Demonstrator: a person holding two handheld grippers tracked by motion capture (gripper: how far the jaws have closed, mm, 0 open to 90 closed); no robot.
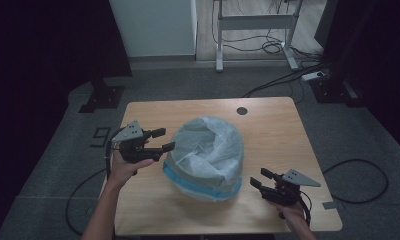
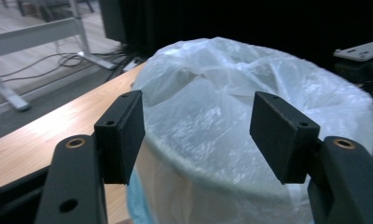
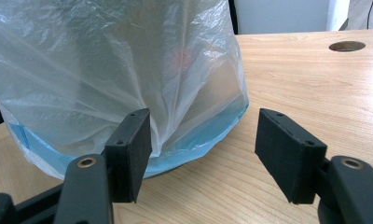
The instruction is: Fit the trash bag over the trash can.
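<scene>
High view: one round bin or bucket with a light-blue lower band, draped in a translucent white plastic liner bag (image 1: 206,155), standing upright near the middle of a light wooden table (image 1: 268,130), between the two hand-held grippers. Left gripper (image 1: 162,140): just beside the bag's upper left flank, raised to about rim height, jaws pointing toward the bag; nearer of the two to the plastic, though contact cannot be confirmed. Left gripper view: black jaws spread wide, nothing between the pads, the crumpled liner bag (image 2: 250,107) directly ahead and close. Right gripper (image 1: 260,178): low on the table at the bin's lower right, slightly apart from it, jaws pointing at the base. Right gripper view: jaws likewise spread, empty, the blue band (image 3: 194,144) and gathered plastic folds ahead of the left pad, not touched. Judgement: the left gripper is better placed to take the liner near the rim.
</scene>
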